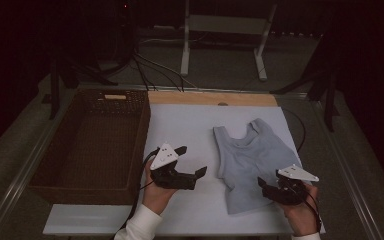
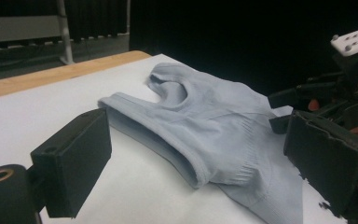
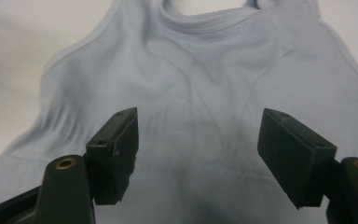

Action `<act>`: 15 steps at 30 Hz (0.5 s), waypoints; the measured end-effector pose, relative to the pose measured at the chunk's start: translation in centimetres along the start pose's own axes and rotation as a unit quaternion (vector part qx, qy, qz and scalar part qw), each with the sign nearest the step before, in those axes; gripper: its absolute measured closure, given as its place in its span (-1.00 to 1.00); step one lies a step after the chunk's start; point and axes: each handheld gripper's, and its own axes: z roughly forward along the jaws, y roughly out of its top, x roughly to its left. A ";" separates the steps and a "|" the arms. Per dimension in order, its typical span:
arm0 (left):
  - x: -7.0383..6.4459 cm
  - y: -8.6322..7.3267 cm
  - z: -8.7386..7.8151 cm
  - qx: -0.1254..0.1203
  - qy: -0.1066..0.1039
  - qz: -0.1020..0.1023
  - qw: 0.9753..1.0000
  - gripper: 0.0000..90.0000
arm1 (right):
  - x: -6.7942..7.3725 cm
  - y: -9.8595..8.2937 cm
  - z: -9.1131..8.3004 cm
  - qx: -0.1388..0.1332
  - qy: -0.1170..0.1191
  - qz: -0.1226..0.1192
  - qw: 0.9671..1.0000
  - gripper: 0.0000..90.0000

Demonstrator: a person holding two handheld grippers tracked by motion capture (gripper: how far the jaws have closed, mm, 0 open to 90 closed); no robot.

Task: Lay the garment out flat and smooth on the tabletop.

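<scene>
Black fingers (image 3: 291,154) of right gripper (image 1: 272,186) spread wide, grasping nothing, poised over lower hem of pale blue tank top (image 1: 250,160). Left gripper (image 1: 190,161) just left of garment, fingers likewise released, aimed at its side edge. Tank top lies flat on white counter (image 1: 180,125), right of centre, straps pointing away. Farther left, a brown wicker basket (image 1: 135,145) sits at counter's edge.

Basket (image 1: 92,142) lies left of top (image 1: 250,160).
</scene>
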 end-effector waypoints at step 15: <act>0.1 -2.1 3.8 0.031 -0.029 -0.001 0.999 -0.64 | -1.4 -0.8 0.3 0.020 -0.013 0.006 1.000 0.01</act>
